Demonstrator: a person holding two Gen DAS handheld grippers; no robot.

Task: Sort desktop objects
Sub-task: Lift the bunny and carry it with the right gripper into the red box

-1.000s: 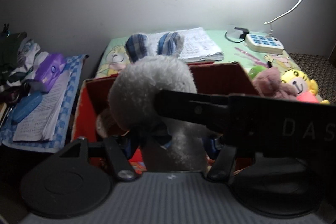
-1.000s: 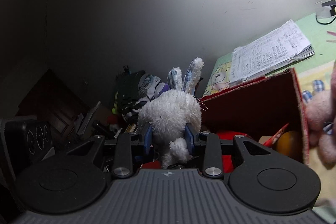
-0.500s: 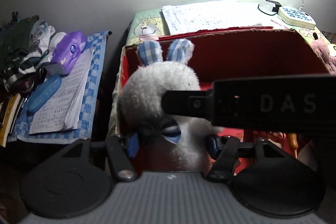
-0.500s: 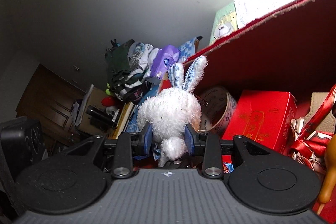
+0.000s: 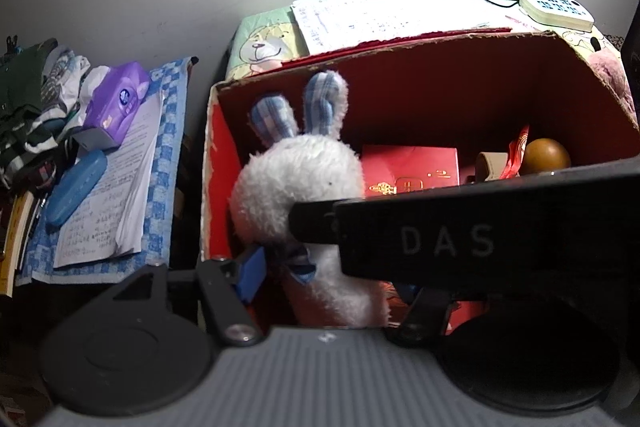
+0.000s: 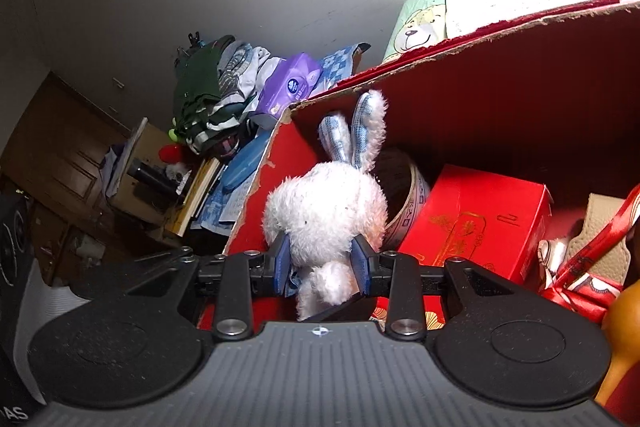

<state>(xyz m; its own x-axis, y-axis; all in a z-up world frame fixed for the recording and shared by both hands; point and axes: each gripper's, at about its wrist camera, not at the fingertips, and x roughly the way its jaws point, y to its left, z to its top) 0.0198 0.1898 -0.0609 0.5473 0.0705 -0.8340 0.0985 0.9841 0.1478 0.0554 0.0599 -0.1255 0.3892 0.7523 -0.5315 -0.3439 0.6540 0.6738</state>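
Right gripper (image 6: 322, 263) clamped on the white plush bunny (image 6: 326, 211), blue pads pressing both sides of its body. Bunny sits inside the red cardboard box (image 6: 500, 99), at the box's 9 o'clock end, ears up toward 12. Left gripper (image 5: 320, 279) has its jaws spread wide around the same bunny (image 5: 300, 183) (its right finger is hidden behind the other tool's black bar, so contact unclear). Red gift box (image 6: 476, 219) just at the bunny's 3 o'clock; tape roll (image 6: 404, 187) between them. Purple tissue pack (image 5: 116, 103) outside the box at 10 o'clock.
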